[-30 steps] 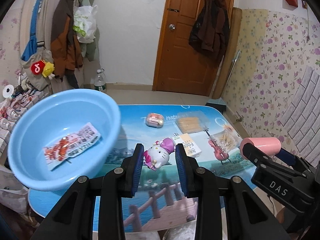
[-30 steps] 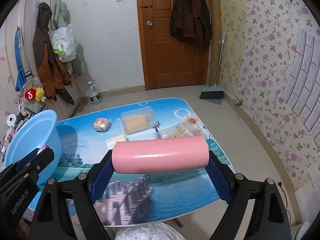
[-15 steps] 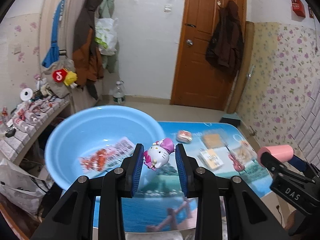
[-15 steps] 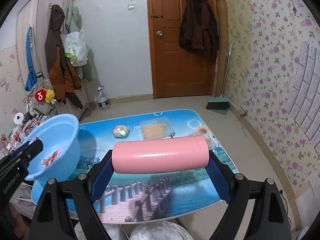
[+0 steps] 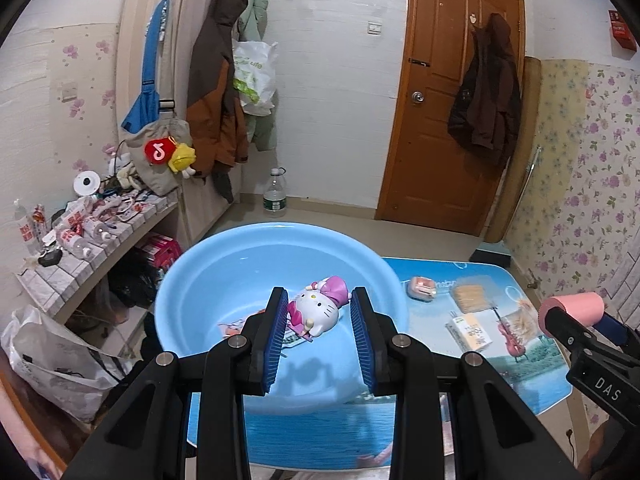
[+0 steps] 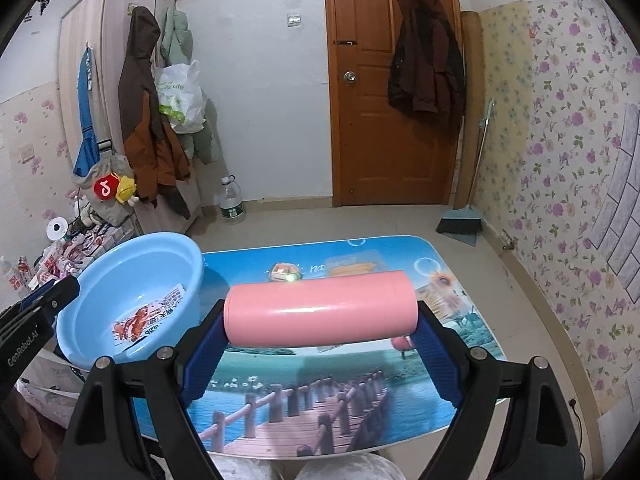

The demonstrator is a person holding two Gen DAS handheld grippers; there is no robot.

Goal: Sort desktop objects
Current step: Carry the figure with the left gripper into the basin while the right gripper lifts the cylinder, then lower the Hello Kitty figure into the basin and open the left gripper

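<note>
Gripping a white cat figure (image 5: pixel 318 312) in a pink dress, the left gripper (image 5: pixel 319 334) has its two blue pads pressed on the sides of the toy. The figure sits near the tips of the jaws and leans to one side, its head between the pads. Below and beyond these jaws is the light blue basin (image 5: pixel 192 280), and the toy hangs above its inside, not touching it. On the bottom of the basin, just under the left jaw, lies a flat red and white packet (image 5: pixel 236 326).

The right gripper (image 6: pixel 320 334) is clamped on a pink cylinder (image 6: pixel 320 310), which lies across the jaws from one pad to the other, so the jaws stand wide. In the right wrist view the basin (image 6: pixel 100 280) is to the left of these jaws, well apart from the cylinder, and the packet (image 6: pixel 148 320) is visible inside it.

Beyond the right jaws, on the table (image 6: pixel 300 392) with the printed bridge picture, a small round pink case (image 6: pixel 285 272) lies just behind the cylinder, and a clear box with sticks (image 6: pixel 352 266) is beside it. From the left wrist view, to the right of the left jaws, a small booklet (image 5: pixel 468 330) also lies on the table.
</note>
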